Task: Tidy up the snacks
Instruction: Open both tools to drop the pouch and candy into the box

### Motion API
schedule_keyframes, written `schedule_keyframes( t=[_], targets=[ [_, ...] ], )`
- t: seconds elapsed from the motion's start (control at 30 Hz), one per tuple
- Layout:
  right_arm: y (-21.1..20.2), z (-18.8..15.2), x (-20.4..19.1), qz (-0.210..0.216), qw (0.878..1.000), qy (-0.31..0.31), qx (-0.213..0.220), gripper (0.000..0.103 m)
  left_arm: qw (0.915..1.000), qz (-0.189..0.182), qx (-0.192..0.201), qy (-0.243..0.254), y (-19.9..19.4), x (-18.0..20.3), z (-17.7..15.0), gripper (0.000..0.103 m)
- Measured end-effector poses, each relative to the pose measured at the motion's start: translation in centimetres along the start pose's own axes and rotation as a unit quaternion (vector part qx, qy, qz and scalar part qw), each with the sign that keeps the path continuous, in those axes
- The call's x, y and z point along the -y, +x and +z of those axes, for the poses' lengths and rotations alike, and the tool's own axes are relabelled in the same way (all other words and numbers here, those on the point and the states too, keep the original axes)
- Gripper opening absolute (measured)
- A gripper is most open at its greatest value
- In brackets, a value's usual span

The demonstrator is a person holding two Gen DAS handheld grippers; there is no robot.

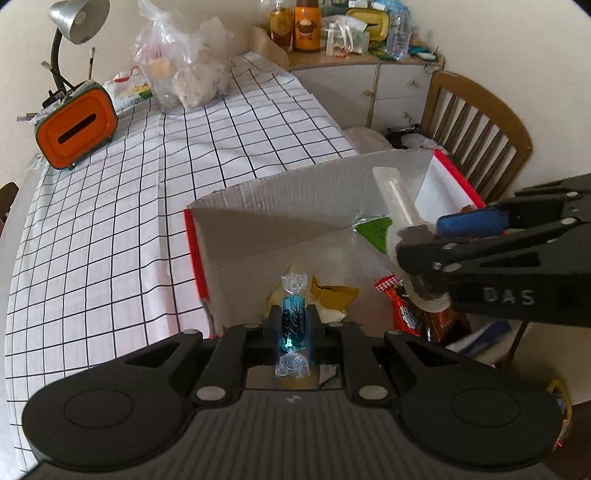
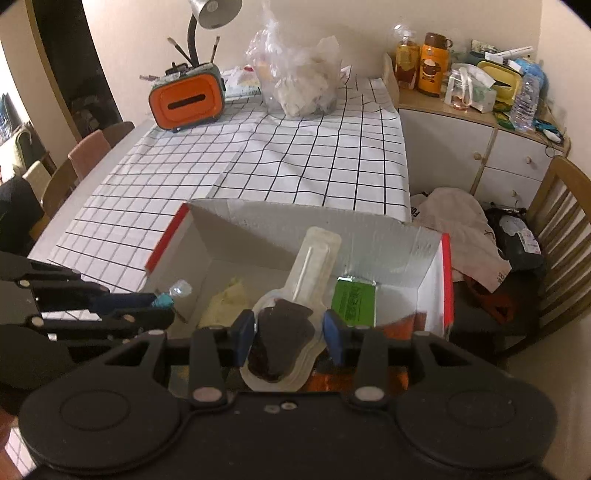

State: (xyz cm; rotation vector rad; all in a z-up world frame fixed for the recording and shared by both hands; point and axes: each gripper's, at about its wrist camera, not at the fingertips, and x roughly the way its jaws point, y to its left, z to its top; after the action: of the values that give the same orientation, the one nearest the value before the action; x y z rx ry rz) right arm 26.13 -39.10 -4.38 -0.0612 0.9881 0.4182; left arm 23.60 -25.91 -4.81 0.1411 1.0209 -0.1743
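A white cloth with a black grid is covering the table (image 2: 303,162), which is standing against a cream wall beside a white cabinet (image 2: 476,155) crowded with bottles. At the table's near edge an open cardboard box (image 2: 280,221), grey inside with red trim, is sitting with a wooden slatted chair (image 1: 476,125) to its right. The left tool (image 1: 292,325) is clamping a blue candy (image 1: 292,321) in clear twisted wrap, jaws nearly together, over the box's near edge. The right tool (image 2: 288,332) is gripping a chocolate lollipop (image 2: 284,332) in a clear blister pack, its white stick pointing into the box. A green packet (image 2: 352,301) and pale yellow wrappers (image 2: 225,304) are lying inside. An orange tissue holder (image 2: 186,99), a grey desk lamp (image 1: 75,22) and a crumpled plastic bag (image 2: 295,70) are standing at the far end.
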Motion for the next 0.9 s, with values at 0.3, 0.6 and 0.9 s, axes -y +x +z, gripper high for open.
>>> schedule_keyframes(
  t=[0.3, 0.6, 0.9],
  targets=[
    [4.1, 1.4, 1.0, 0.002, 0.999, -0.011, -0.044, 0.021, 0.999, 0.027, -0.034, 0.012, 3.2, 1.5, 0.7, 0.012],
    [5.3, 1.3, 1.7, 0.019, 0.998, -0.003, -0.064, 0.021, 0.9972, 0.036, -0.064, 0.013, 4.9, 1.6, 0.9, 0.012],
    [2.8, 0.7, 2.6, 0.041, 0.998, 0.016, -0.039, 0.033, 0.9979, 0.022, -0.06, -0.007, 4.2, 0.9, 0.9, 0.013]
  ],
)
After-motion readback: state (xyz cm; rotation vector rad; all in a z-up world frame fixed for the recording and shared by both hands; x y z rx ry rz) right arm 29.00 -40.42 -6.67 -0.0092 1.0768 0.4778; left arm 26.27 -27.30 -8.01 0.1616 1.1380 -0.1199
